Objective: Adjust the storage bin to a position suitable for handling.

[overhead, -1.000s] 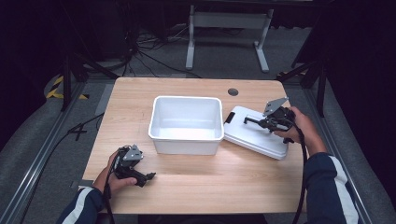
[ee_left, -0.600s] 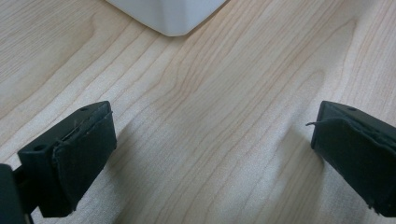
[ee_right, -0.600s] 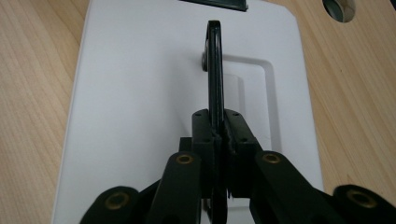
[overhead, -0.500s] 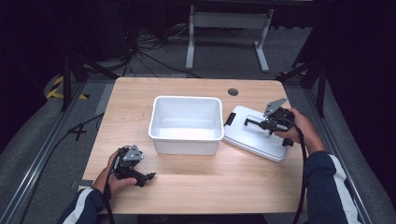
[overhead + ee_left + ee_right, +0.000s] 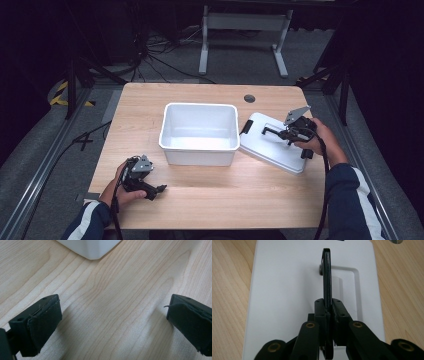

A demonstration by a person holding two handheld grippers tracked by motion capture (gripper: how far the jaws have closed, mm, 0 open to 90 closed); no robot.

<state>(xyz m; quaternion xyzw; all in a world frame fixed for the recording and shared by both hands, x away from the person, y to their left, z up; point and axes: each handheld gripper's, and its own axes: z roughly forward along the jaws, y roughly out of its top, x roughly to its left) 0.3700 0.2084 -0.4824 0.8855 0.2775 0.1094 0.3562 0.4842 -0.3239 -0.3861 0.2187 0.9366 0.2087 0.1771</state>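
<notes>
High view: right claw (image 5: 272,131) clamps the black handle (image 5: 327,277) of the white lid (image 5: 270,147), lying right of the bin (image 5: 199,150); left claw (image 5: 159,189) gapes, idle on the table (image 5: 225,200).

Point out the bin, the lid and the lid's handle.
bin (image 5: 172,130): high view, on its left wall.
lid (image 5: 272,150): high view, on its flat white top.
handle (image 5: 327,275): right gripper view, on the black handle's upright edge, clamped between the jaws.
</notes>
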